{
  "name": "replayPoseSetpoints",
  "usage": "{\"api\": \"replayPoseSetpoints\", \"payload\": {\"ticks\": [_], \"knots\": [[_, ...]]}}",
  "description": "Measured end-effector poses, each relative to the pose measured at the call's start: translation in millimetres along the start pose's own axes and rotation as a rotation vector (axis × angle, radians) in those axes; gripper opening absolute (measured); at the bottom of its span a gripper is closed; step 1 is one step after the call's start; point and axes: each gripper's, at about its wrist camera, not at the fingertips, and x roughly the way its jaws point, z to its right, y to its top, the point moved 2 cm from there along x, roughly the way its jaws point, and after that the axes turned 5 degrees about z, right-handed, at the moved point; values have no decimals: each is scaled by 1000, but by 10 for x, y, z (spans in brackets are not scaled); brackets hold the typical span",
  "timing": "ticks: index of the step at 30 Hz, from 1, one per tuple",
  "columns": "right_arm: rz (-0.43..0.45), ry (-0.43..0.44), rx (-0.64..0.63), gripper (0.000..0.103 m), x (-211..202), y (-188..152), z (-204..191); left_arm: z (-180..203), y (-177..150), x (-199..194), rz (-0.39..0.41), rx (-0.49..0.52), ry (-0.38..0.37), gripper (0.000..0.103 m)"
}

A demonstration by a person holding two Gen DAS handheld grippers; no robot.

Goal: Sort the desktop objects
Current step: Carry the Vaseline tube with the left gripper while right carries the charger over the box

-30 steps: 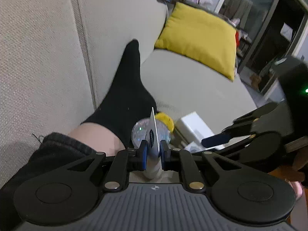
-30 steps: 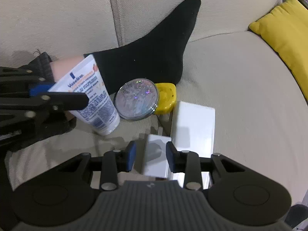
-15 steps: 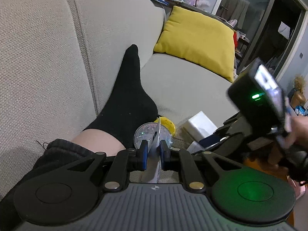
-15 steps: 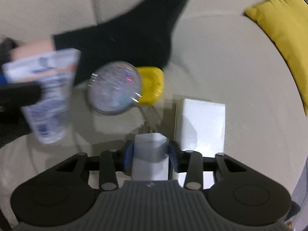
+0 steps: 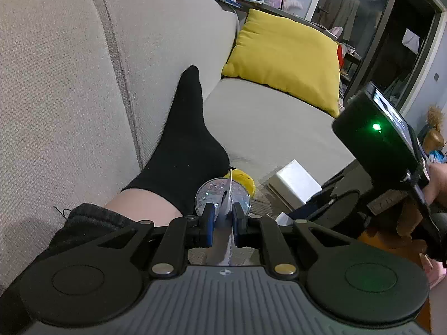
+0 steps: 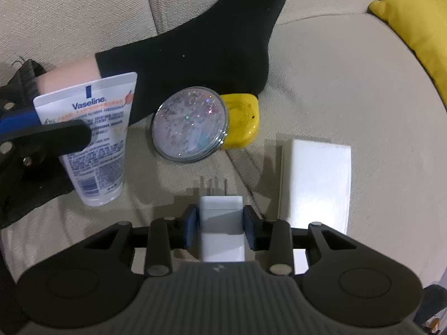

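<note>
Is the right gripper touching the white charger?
Touching. The right wrist view shows the right gripper with both pads pressed flush against the sides of the charger, no gap either side.

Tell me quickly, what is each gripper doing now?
Left gripper: closed on the lotion tube.
Right gripper: closed on the white charger.

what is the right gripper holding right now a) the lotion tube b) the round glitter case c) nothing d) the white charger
d: in the right wrist view the right gripper has its blue pads pressed on both sides of the white charger, while the lotion tube sits in the left gripper and the round glitter case lies on the sofa.
</note>
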Motion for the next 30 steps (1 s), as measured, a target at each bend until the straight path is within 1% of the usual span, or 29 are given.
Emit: {"api": "replayPoseSetpoints", "payload": {"ticks": [4,9,14,19,23,26,30], "knots": [[-23,6,-4,37,-9,28,-1,-2,5,22,-2,5,19,14],[-20,18,-8,36,-142,17,-2,-14,16,41,0,2,11,14],[-10,48,7,34,-329,-91,17,-26,9,23,-1,2,1,14],[-5,40,36,34,-400,-263,58,-12,-10,6,1,17,-3,14],[67,45,80,34,-565,-329,94,-24,-5,-26,9,-1,-21,14],[158,81,119,34,-948,-411,152,-4,42,-101,30,-22,-52,13],[272,78,142,34,-1518,-614,208,166,155,-308,72,-25,-103,13]]}}
